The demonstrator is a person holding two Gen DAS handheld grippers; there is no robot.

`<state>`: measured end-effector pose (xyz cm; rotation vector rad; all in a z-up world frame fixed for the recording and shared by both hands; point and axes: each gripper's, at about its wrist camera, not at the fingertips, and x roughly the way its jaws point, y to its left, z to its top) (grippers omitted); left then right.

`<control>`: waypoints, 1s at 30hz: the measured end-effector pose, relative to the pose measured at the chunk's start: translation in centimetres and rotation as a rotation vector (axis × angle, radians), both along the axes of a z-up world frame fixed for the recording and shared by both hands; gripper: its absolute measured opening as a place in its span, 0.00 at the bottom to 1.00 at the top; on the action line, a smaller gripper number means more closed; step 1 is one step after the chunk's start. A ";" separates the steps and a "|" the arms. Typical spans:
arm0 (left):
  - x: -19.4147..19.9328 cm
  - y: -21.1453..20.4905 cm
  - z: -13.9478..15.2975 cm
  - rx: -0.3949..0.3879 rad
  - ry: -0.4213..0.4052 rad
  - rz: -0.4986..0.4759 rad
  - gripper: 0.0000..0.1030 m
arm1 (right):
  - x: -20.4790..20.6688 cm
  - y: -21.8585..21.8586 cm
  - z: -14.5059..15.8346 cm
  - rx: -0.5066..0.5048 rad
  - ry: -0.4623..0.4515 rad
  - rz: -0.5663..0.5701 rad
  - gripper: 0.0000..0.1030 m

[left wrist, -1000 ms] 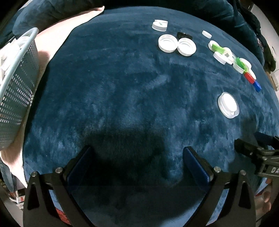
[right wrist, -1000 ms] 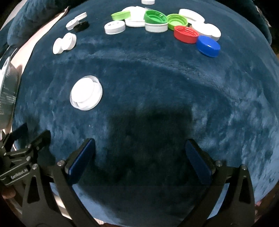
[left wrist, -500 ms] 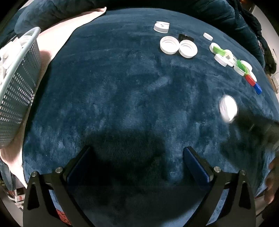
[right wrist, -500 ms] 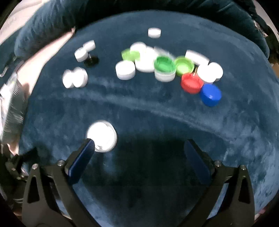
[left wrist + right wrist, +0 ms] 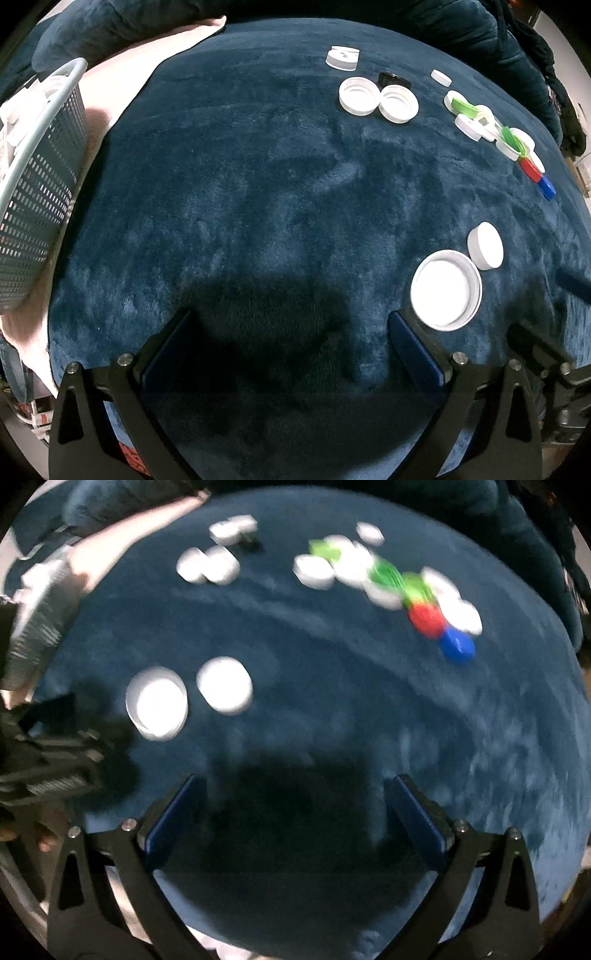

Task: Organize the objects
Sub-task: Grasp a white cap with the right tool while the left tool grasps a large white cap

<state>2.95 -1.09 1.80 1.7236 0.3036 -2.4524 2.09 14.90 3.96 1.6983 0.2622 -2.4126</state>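
Plastic lids lie on a dark blue plush blanket (image 5: 258, 192). A large white lid (image 5: 446, 290) lies open side up just right of my left gripper (image 5: 291, 347), with a smaller white cap (image 5: 485, 245) beside it. Both show blurred in the right wrist view, the large lid (image 5: 157, 703) and the cap (image 5: 224, 685). My left gripper is open and empty. My right gripper (image 5: 293, 818) is open and empty, right of those two lids. Two white lids (image 5: 378, 99) and a black cap (image 5: 392, 78) lie farther back.
A grey perforated basket (image 5: 33, 184) holding white lids stands at the left on pink cloth. A cluster of white, green, red (image 5: 530, 170) and blue (image 5: 546, 188) caps lies at the far right. The right gripper's body (image 5: 546, 354) shows at the lower right.
The stacked white lid has come apart into a large lid and a smaller cap, now lying nearer my left gripper. The right gripper's view has swung, with motion blur.
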 end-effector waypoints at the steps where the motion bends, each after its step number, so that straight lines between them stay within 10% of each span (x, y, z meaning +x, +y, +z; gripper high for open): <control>1: 0.2 -0.1 0.0 0.001 0.002 -0.002 1.00 | -0.1 -0.4 0.5 -0.012 0.022 0.013 0.99; 8: 0.6 -0.3 0.0 -0.007 0.014 -0.010 1.00 | -2.0 -1.6 0.3 -0.054 0.050 -0.011 0.96; 14: 0.1 0.1 -0.2 -0.007 0.014 -0.010 1.00 | -3.7 -1.4 -1.4 -0.096 -0.008 -0.018 0.72; 18: -0.2 0.4 -0.2 -0.008 0.016 -0.012 1.00 | -3.8 -1.6 -1.5 -0.133 -0.010 0.004 0.32; 30: 1.1 2.0 3.5 0.133 0.118 -0.171 0.98 | -2.1 3.9 -0.1 -0.248 -0.031 -0.197 0.31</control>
